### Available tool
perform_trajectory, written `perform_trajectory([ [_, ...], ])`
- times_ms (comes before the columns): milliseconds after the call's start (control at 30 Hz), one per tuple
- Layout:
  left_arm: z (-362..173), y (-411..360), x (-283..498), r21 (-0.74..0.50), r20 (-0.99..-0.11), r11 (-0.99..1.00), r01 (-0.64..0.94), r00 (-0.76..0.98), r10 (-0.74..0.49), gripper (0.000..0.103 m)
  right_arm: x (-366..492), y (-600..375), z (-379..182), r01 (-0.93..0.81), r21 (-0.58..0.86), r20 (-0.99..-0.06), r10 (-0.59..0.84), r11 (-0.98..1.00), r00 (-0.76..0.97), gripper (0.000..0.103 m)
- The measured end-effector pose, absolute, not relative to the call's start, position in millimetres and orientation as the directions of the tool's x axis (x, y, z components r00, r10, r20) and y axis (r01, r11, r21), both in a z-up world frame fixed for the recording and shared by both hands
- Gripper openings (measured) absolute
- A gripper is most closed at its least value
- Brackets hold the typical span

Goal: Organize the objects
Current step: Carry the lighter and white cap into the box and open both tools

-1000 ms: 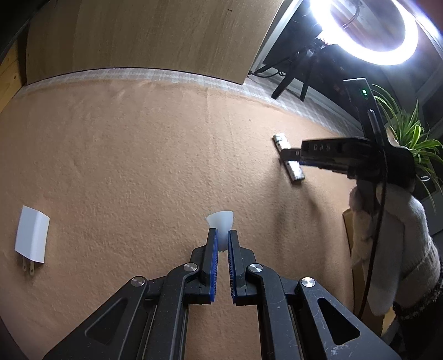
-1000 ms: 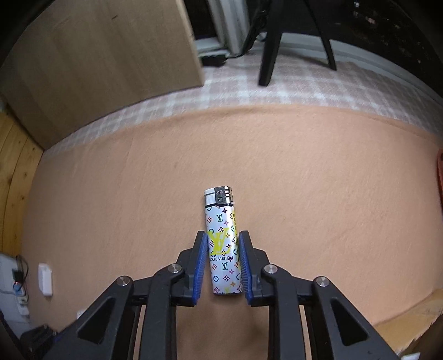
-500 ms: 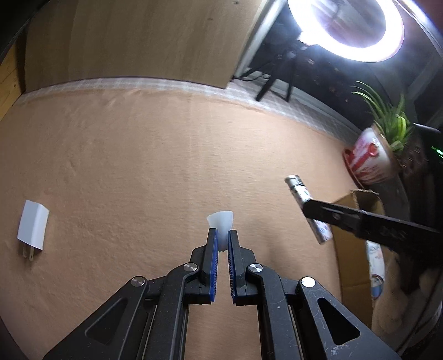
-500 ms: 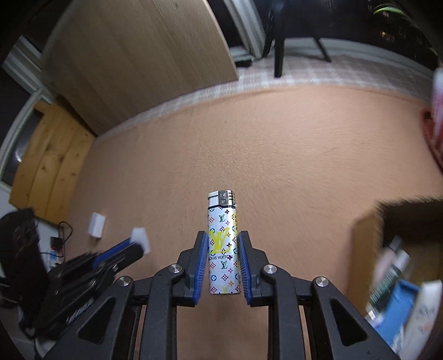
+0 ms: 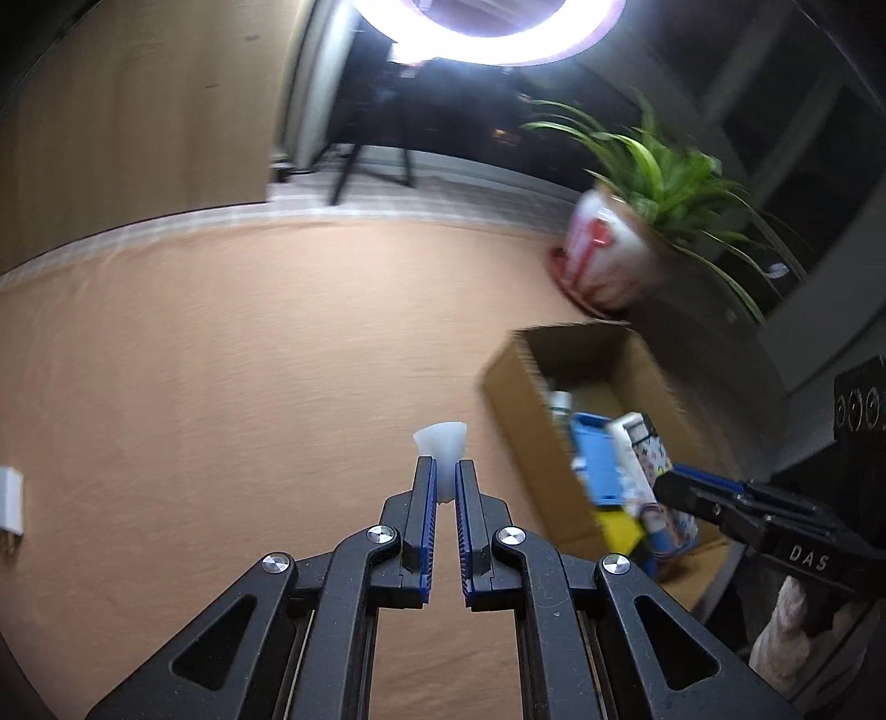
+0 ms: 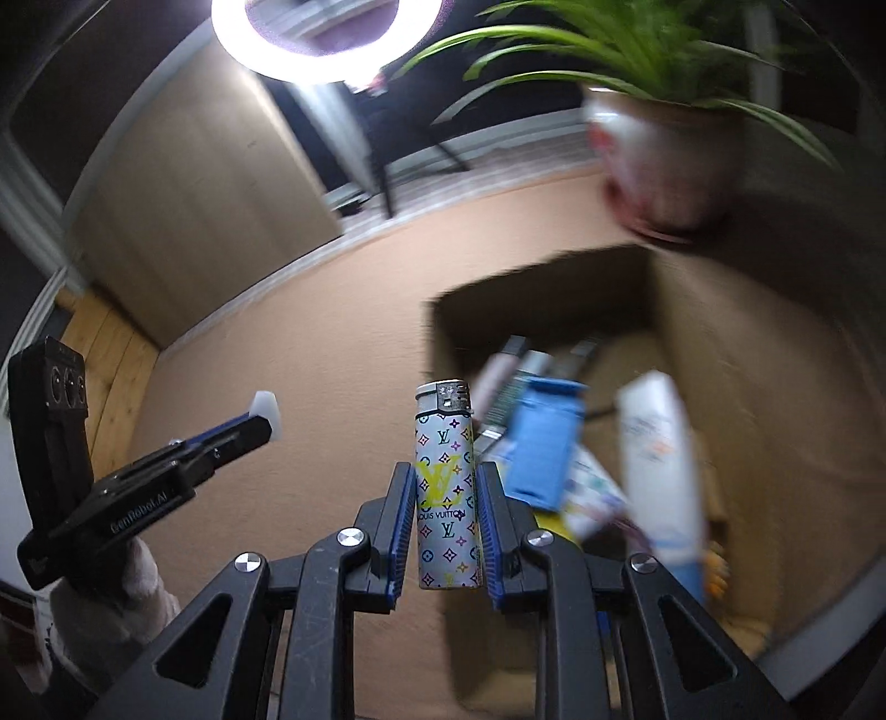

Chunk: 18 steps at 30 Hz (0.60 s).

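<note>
My right gripper (image 6: 446,476) is shut on a white lighter (image 6: 446,487) with coloured monograms, held upright above the near edge of an open cardboard box (image 6: 692,310). My left gripper (image 5: 443,471) is shut on a small white translucent piece (image 5: 441,440), which pokes out past the fingertips over the orange cloth. That piece (image 6: 267,416) and the left gripper (image 6: 252,429) also show at the left of the right wrist view. The right gripper (image 5: 673,482) reaches over the cardboard box (image 5: 512,387) at the right of the left wrist view. The box holds a blue case (image 6: 545,443), tubes and other items.
A potted plant (image 5: 614,255) in a white and red pot stands behind the box. A white plug adapter (image 5: 11,498) lies at the far left on the orange cloth (image 5: 221,360). A ring light (image 6: 326,44) shines above, with a wooden panel (image 6: 205,221) behind the table.
Both grippers have swung to the right and risen, each keeping its hold. The box and the potted plant have come into view, and the lighter now hangs over the box.
</note>
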<state>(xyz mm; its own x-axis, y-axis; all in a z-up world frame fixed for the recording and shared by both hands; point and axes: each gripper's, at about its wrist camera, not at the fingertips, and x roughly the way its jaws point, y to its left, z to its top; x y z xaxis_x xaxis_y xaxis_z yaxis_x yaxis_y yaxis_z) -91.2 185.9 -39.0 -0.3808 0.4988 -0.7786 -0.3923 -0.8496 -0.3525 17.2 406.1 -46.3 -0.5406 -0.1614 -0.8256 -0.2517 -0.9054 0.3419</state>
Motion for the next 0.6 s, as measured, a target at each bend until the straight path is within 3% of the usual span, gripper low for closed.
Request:
perform_trajectory([
  [467, -32.2, 307.5, -105.1, -0.317, -0.779, -0.766, -0.560, -0.307, 0.547, 0.007, 65.7, 463.9, -48.0, -0.387, 0.310, -0.838, -0.057, -0.868, -0.542, 0.020],
  [567, -35.8, 319.6, -112.8, -0.312, -0.780, -0.770, -0.556, -0.313, 0.542, 0.019, 67.8, 469.1, -48.2, -0.388, 0.322, -0.831, -0.061, -0.864, -0.554, 0.021],
  [600, -37.5, 321.3, -115.6, -0.315, -0.780, -0.774, -0.550, -0.315, 0.541, 0.035, 69.9, 471.3, -47.4, -0.386, 0.330, -0.827, -0.066, -0.861, -0.559, 0.026],
])
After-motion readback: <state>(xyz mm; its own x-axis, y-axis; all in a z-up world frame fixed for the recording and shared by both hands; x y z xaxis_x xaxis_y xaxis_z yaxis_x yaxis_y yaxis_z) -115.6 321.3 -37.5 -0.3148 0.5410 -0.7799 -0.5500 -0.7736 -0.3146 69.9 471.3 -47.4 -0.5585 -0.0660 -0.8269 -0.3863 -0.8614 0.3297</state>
